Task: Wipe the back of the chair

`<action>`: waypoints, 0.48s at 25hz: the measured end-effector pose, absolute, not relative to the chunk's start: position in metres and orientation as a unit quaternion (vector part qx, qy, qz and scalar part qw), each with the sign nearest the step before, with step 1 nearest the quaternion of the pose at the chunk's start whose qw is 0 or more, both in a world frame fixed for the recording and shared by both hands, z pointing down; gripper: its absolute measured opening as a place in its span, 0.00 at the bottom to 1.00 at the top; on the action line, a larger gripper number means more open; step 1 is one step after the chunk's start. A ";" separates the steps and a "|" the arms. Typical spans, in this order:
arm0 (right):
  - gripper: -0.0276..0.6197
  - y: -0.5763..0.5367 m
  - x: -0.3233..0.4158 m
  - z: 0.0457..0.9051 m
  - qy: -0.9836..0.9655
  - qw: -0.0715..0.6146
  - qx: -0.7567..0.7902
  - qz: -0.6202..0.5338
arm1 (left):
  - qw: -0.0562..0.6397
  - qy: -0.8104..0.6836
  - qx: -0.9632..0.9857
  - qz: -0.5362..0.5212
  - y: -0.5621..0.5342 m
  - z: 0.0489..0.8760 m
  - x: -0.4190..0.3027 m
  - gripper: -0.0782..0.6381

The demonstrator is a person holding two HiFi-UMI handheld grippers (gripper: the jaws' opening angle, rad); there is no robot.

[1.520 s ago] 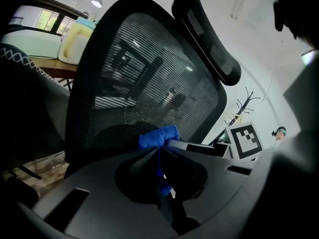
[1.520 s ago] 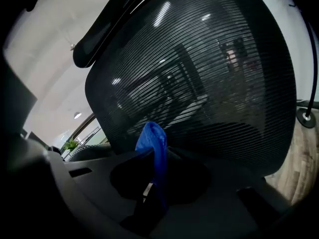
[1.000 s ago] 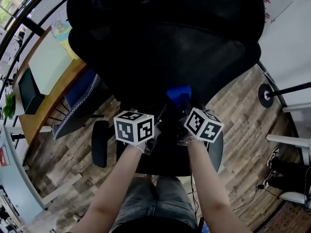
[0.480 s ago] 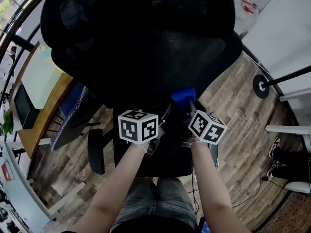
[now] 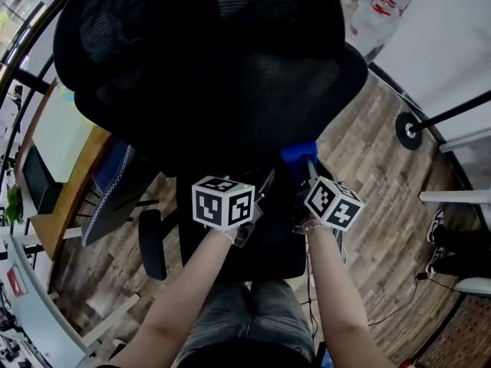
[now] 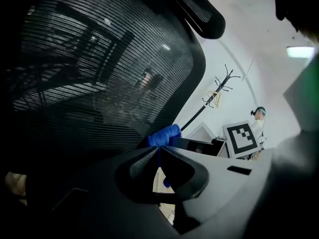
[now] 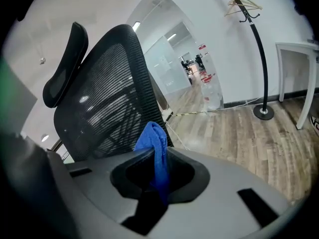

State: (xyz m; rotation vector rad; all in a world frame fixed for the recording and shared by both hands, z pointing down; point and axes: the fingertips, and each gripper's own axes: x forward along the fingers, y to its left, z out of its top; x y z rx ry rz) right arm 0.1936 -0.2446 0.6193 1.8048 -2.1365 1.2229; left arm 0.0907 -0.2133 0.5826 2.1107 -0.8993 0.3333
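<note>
The right gripper has its jaws shut tight on the cloth, low down by the chair back. The left gripper looks shut on its edge too. Rubbing hard on the mesh could pull the cloth out.

Wood-plank floor runs to a white wall, with a black coat stand and a wooden desk nearby.

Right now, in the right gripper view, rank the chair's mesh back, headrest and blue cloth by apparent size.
Largest: mesh back.
Next: headrest and blue cloth look about alike; the cloth sits nearest the camera, so unranked.
</note>
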 end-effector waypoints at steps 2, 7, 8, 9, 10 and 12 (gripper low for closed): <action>0.15 -0.241 0.197 0.613 -0.700 0.038 0.591 0.399 | 0.397 -0.357 0.835 0.132 -0.212 0.579 0.091 0.14; 0.15 -0.230 0.195 0.589 -0.710 0.009 0.582 0.396 | 0.382 -0.369 0.838 0.124 -0.207 0.559 0.081 0.14; 0.15 -0.227 0.195 0.582 -0.714 0.004 0.580 0.392 | 0.381 -0.370 0.838 0.124 -0.203 0.555 0.079 0.14; 0.15 -0.223 0.194 0.574 -0.718 -0.001 0.579 0.386 | 0.380 -0.369 0.840 0.122 -0.199 0.550 0.076 0.14; 0.15 -0.220 0.194 0.563 -0.724 -0.006 0.578 0.377 | 0.378 -0.368 0.841 0.119 -0.195 0.544 0.073 0.14; 0.15 -0.216 0.194 0.538 -0.735 -0.023 0.576 0.357 | 0.373 -0.370 0.844 0.106 -0.190 0.531 0.067 0.14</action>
